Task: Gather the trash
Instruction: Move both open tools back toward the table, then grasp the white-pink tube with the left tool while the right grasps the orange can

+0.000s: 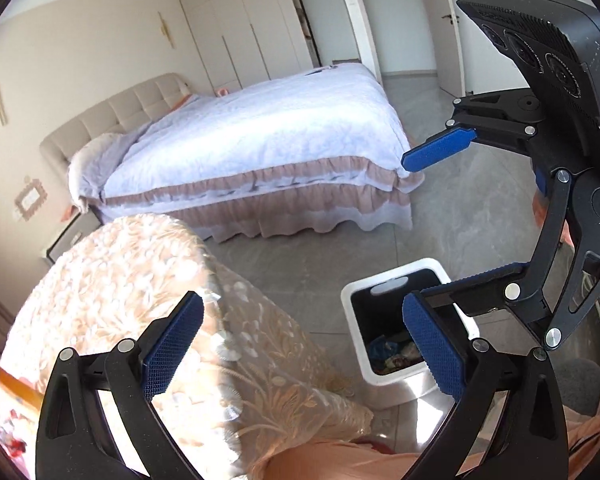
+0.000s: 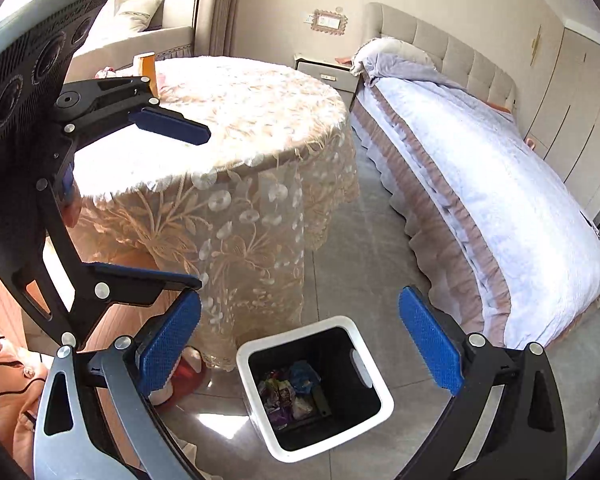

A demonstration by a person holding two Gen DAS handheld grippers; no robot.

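A white square trash bin (image 2: 374, 390) with a black liner stands on the grey floor beside the round table; it also shows in the left wrist view (image 1: 354, 300). Crumpled wrappers (image 2: 290, 394) lie at its bottom. My right gripper (image 2: 300, 348) is open and empty, held above the bin. My left gripper (image 1: 306, 344) is open and empty, between the table edge and the bin. Each gripper shows in the other's view: the right one (image 1: 414, 224) at the right, the left one (image 2: 190, 208) at the left, over the table edge.
A round table with a lace cloth (image 2: 236, 120) stands left of the bin. A bed with a white quilt (image 1: 260, 136) lies beyond. An orange box (image 2: 148, 68) sits at the table's far side. Grey tiled floor (image 2: 360, 240) lies between table and bed.
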